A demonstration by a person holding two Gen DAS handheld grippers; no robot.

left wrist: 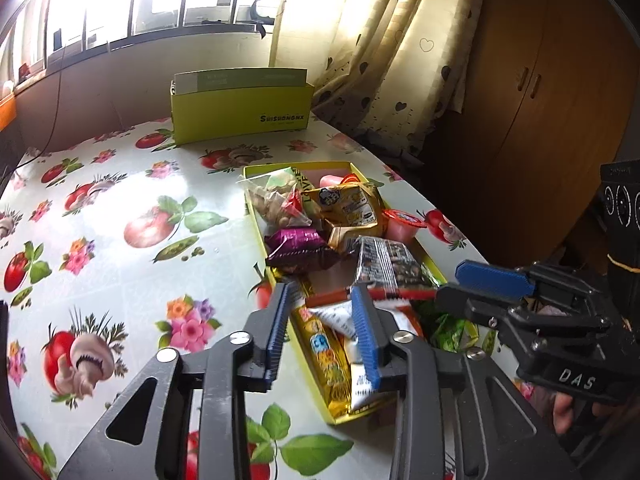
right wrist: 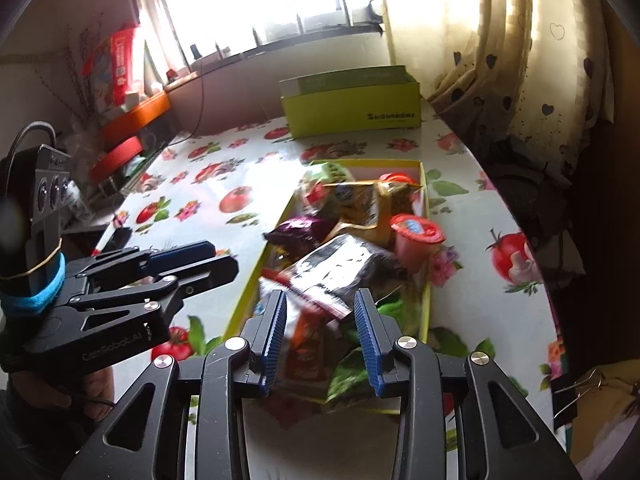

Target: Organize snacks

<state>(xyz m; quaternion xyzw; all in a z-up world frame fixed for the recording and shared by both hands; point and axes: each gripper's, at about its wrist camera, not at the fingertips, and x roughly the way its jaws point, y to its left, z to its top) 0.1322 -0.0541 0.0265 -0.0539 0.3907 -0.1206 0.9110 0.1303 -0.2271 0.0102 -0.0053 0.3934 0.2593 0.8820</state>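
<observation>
the left hand-held gripper (left wrist: 323, 300) hovers over the near end of a shallow yellow tray (left wrist: 256, 216) on the desk (left wrist: 120, 200), its blue fingers (left wrist: 278, 328) spread with nothing between them. straight ahead of it the tray holds a heap of snacks: a black-and-white packet (left wrist: 386, 264) lying on top just beyond its fingertips, a purple packet (left wrist: 298, 248) a little further ahead, then a gold packet (left wrist: 348, 204) and a clear bag of nuts (left wrist: 272, 200), with a red-lidded jelly cup (left wrist: 402, 224) ahead to its right. the right hand-held gripper (right wrist: 320, 302) is also spread and empty, poised over the same end of the tray (right wrist: 426, 208), with the black-and-white packet (right wrist: 344, 264) just past its fingertips and the jelly cup (right wrist: 414, 240) ahead to its right. far beyond both, a green box (left wrist: 240, 116) stands upright at the back of the desk.
</observation>
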